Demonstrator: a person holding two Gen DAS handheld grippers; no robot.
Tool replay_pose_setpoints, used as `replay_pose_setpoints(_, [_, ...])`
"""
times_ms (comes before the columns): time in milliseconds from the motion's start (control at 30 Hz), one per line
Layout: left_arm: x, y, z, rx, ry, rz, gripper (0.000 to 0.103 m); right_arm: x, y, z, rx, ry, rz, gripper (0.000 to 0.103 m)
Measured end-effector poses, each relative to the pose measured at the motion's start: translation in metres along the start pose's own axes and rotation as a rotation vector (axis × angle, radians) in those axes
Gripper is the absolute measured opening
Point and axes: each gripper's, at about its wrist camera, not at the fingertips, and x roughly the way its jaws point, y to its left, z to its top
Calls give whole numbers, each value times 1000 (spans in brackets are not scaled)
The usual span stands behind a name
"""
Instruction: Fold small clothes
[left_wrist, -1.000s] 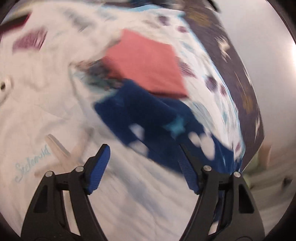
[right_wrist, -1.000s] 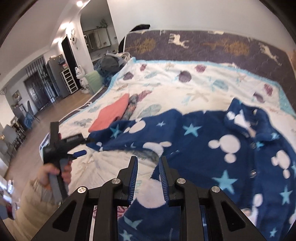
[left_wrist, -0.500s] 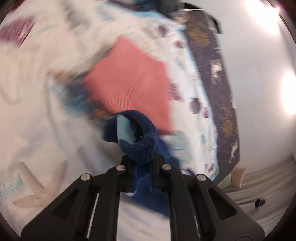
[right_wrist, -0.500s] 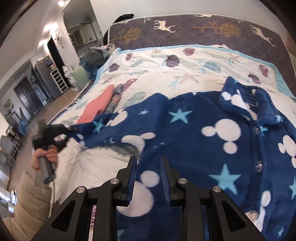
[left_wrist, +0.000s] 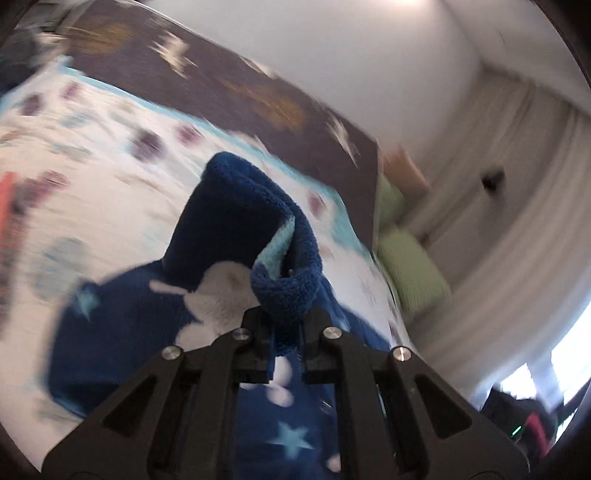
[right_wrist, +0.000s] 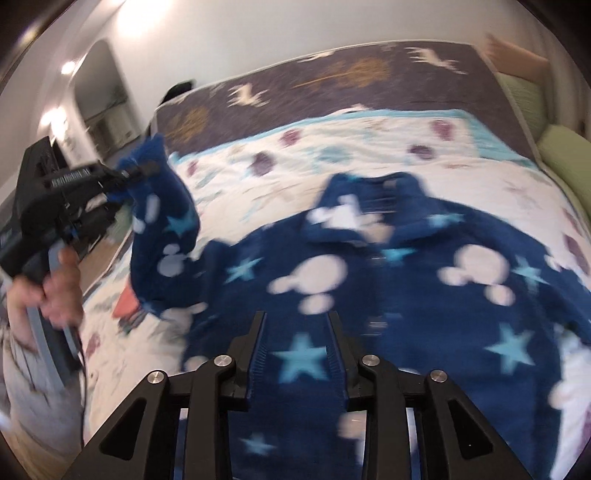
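- The fleece pajama top (right_wrist: 369, 280) is lying on the bed (right_wrist: 369, 162), soft and floppy.
- The left tool (left_wrist: 284, 325) is clamping its sleeve cuff (left_wrist: 288, 291), lifting it.
- The right tool (right_wrist: 297, 343) is hovering apart, having just been opening, gripping nothing.
- Hems are probably offering the best hold.

- fleece garment (right_wrist: 424, 280): deep navy, scattered with white mouse-head shapes and pale blue stars; its sleeve cuff (left_wrist: 284, 288) shows a light turquoise lining
- bed cover (right_wrist: 369, 147): cream white, printed with plum-purple and dull teal shell shapes, edged in turquoise
- mattress (right_wrist: 369, 77): dark brown-purple, with white deer and mustard-gold tree motifs
- cushions (left_wrist: 410, 269): plain light green
- folded cloth (right_wrist: 125, 304): coral red
- left gripper (left_wrist: 286, 332) and right gripper (right_wrist: 297, 354): black frames with silver screws; the right's jaws have blue ribbed pads (right_wrist: 257, 350)
- curtains (left_wrist: 517, 206): off-white
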Motion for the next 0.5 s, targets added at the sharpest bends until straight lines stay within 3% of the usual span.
replay_pose_setpoints(133, [65, -32, -43, 53, 177, 4, 11, -15, -48, -3, 85, -5, -81, 34])
replay_pose_setpoints(233, [83, -49, -73, 159, 262, 80, 12, -17, -70, -7, 110, 21, -97, 34])
replay_pose_setpoints(333, [58, -55, -78, 212, 226, 97, 22, -12, -82, -8, 116, 45, -69, 34])
replay_pose_setpoints(400, [34, -52, -73, 213, 186, 85, 39, -6, -86, -6, 118, 64, -38, 34])
replay_pose_setpoints(500, [-12, -41, -74, 249, 79, 164, 51, 7, -86, -4, 129, 94, 42, 35])
